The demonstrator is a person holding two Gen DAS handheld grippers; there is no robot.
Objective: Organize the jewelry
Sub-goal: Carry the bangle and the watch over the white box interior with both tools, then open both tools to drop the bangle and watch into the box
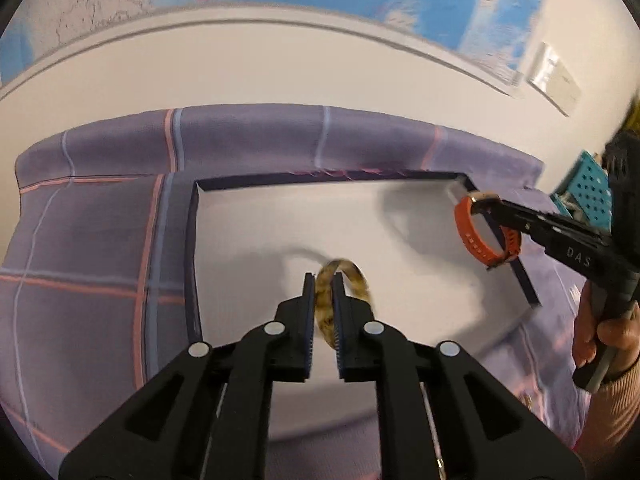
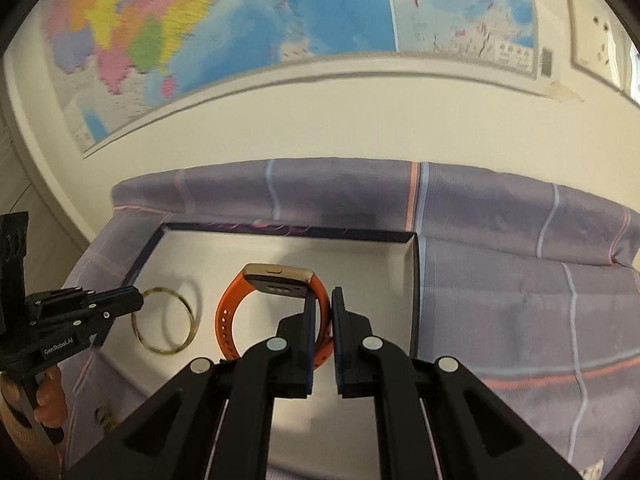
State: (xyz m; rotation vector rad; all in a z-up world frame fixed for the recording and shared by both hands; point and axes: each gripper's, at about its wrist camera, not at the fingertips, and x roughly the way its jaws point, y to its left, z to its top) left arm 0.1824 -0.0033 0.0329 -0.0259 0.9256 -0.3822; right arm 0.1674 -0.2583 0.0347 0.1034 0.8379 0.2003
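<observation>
- Lilac plaid cloth with pink and pale-blue stripes (image 2: 520, 280) covered the table; a world map hung on the wall behind.
- Shallow white rectangular tray with dark navy rim (image 2: 280, 229) sat on the cloth, its floor bare as far as visible.
- Right gripper (image 2: 323, 300) was clamped tight on the strap of the orange silicone smartwatch with gold case (image 2: 276, 276), held up over the tray's middle; in the left view the watch (image 1: 476, 240) hung at 3 o'clock over the tray's right rim.
- Left gripper (image 1: 323, 286) was pinched shut on the thin tortoiseshell-patterned bangle (image 1: 352, 276), above the tray floor; in the right view the bangle (image 2: 166, 320) showed at 9 o'clock of the watch, well apart.
- Judgement: step was carrying both pieces into the tray. To do it well: lower each until it nearly touches the floor before letting go, keep bangle left and watch right so they don't tangle, lay bangle flat so it can't roll, clear the rim.
</observation>
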